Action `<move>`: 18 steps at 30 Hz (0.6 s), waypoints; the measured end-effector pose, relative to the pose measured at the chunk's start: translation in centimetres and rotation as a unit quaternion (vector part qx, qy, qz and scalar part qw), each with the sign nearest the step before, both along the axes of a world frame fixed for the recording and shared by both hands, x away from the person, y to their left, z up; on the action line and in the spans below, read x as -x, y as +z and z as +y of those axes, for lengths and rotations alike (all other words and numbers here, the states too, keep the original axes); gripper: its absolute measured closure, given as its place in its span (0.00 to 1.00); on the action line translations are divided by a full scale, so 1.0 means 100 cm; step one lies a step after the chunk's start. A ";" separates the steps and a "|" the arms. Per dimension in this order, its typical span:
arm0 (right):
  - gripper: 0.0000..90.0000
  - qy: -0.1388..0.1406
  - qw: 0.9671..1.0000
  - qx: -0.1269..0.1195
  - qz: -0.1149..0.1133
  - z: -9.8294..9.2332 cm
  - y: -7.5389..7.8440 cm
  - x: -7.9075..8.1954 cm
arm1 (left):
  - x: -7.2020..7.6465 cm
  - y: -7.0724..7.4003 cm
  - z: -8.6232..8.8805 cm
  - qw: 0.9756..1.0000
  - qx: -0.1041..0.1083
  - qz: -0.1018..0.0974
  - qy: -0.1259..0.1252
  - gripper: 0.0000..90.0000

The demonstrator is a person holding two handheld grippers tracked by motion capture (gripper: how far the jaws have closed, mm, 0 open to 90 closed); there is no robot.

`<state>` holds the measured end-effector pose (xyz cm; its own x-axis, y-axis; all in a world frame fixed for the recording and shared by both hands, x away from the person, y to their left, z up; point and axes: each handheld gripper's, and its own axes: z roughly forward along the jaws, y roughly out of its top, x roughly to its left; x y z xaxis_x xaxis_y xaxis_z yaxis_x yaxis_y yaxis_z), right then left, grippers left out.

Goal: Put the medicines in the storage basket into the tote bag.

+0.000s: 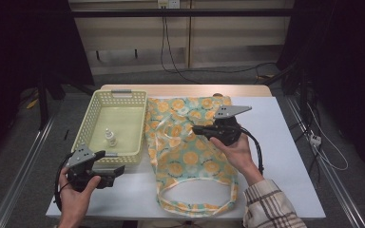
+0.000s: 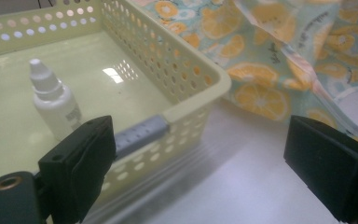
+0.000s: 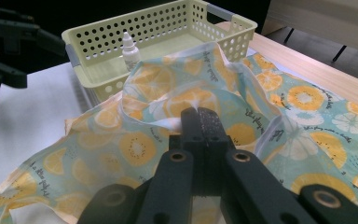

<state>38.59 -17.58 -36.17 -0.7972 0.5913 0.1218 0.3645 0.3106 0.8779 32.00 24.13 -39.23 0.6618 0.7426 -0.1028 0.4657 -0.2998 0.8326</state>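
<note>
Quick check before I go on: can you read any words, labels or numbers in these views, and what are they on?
None can be read.
Dropper bottle in the basket: dark print on its label, too blurred to read.
Orange-slice print cloth bag: short lines of dark script between the slices, too small and slanted to read.
Basket and both grippers: no lettering seen.

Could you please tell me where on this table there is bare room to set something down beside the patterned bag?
The white tabletop is bare right of the orange-slice-printed fabric bag, out to the table's right edge. A smaller bare strip lies in front of the pale yellow perforated plastic basket, though the left gripper hovers there. The basket floor is free except for a small white dropper bottle.
</note>
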 end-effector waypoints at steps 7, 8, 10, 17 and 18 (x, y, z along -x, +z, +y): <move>1.00 0.001 1.000 0.001 0.003 0.000 -0.001 0.000 | -0.027 0.013 0.003 1.000 -0.021 0.019 -0.011 0.09; 1.00 0.001 1.000 0.001 0.003 0.000 -0.001 0.000 | -0.031 0.014 0.003 0.999 -0.029 0.023 -0.011 0.08; 1.00 0.001 1.000 0.001 0.003 0.000 -0.001 -0.001 | -0.038 0.016 0.003 0.999 -0.039 0.029 -0.005 0.06; 1.00 0.002 1.000 0.002 0.002 0.001 -0.001 0.000 | -0.066 0.016 0.008 0.997 -0.049 0.046 0.026 0.10; 1.00 0.003 1.000 0.002 0.001 0.001 -0.001 0.001 | -0.071 0.015 0.008 0.997 -0.054 0.050 0.029 0.11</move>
<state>38.53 -17.44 -36.24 -0.8003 0.5873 0.1210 0.3649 0.3168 0.8755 39.07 24.89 -37.74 0.6077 0.7897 -0.0839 0.5638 -0.3547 0.7459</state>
